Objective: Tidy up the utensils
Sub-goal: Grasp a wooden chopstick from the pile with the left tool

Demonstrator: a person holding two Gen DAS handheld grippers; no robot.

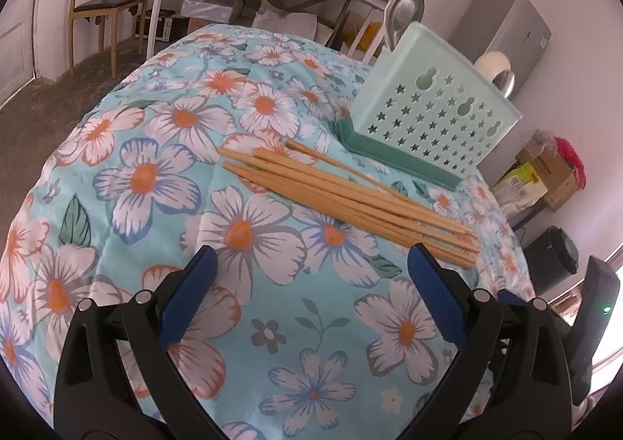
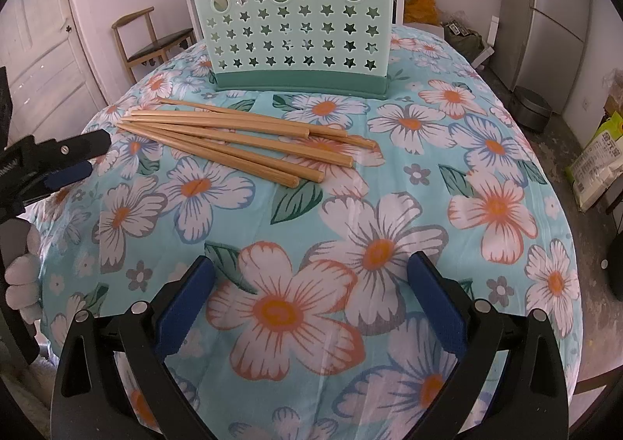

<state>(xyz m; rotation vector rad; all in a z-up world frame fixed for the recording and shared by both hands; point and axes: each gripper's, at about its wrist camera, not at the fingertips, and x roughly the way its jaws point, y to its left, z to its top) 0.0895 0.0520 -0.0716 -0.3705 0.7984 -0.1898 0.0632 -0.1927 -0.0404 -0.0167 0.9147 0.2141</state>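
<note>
Hovering low over a flower-patterned cloth [image 2: 350,206] spread on the desk, both grippers are seen with their blue-padded fingers spread wide and nothing held between them. The left gripper [image 1: 311,284] is angled toward the thin ends of the chopsticks [image 1: 350,198], its right-hand pad lying just beside their tips without touching them; in the right wrist view the same left gripper [image 2: 74,163] is shown entering from the left edge, level with the cloth, near the thin ends. The right gripper [image 2: 311,284] is held farther back, facing the holder squarely, with open cloth between its fingers and the chopsticks. Six wooden chopsticks [image 2: 241,140] can be counted, laid in a loose fan on the cloth, some overlapping, their thick ends pointing away from the left gripper. One pale green utensil holder [image 2: 296,31], pierced with star-shaped holes and set on a darker green base, is seen standing upright just behind the chopsticks. One metal spoon [image 1: 401,15] is seen standing upright in the utensil holder [image 1: 432,109], bowl upward.
</note>
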